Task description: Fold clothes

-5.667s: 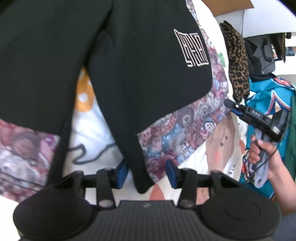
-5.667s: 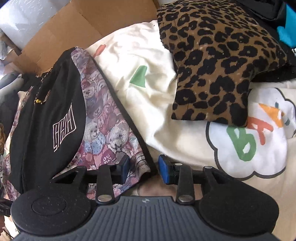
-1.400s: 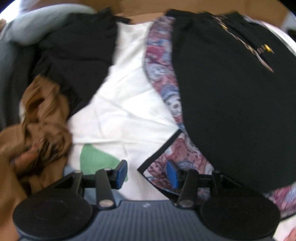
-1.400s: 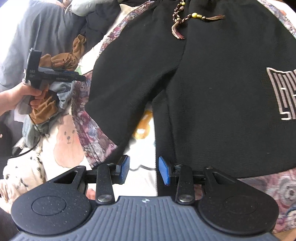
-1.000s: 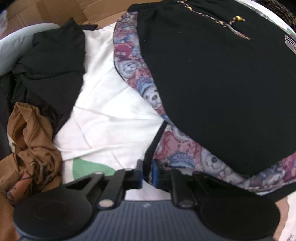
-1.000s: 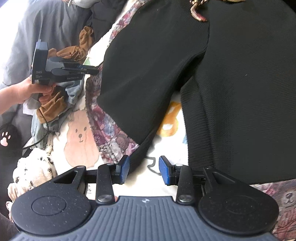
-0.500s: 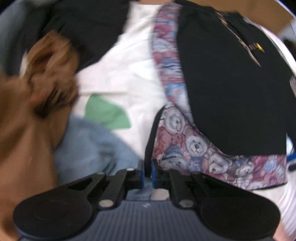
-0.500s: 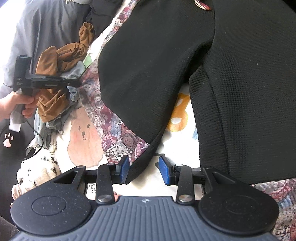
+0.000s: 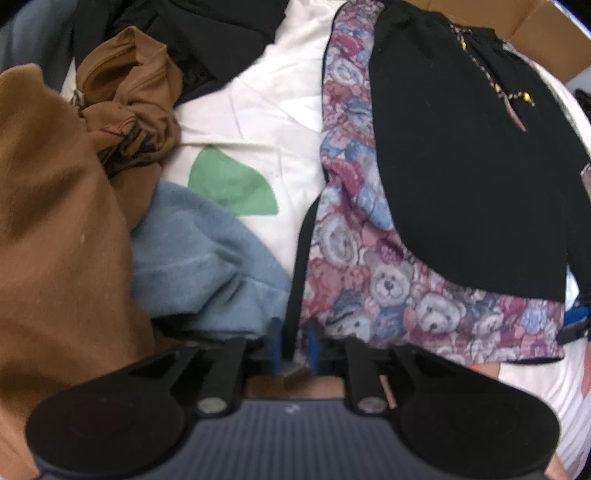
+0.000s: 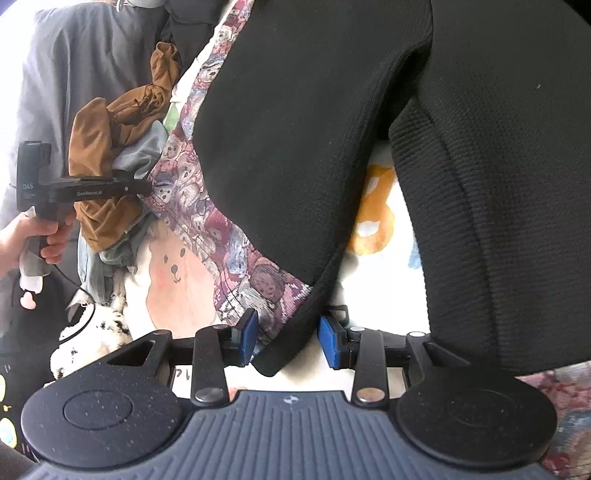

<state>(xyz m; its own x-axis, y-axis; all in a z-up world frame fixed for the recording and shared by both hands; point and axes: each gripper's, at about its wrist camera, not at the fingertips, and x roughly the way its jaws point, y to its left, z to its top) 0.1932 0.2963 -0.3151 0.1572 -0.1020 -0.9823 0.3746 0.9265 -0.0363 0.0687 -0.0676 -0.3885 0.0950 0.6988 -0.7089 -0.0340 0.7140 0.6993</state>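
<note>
Left wrist view: left gripper (image 9: 293, 349) at 6 o'clock, jaws just eased apart to a narrow gap, bear cloth's (image 9: 388, 284) dark edge between them, black shorts (image 9: 461, 177) at 2 o'clock, right wrist view: right gripper (image 10: 288, 341) moderately wide, shorts' leg tip between its pads, untouched.

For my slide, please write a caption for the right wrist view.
Right gripper open around black shorts' hem.

Home bedroom: cartoon-print bedsheet (image 9: 258, 110), heaped clothes (image 9: 55, 221), cardboard box (image 9: 498, 18).
</note>
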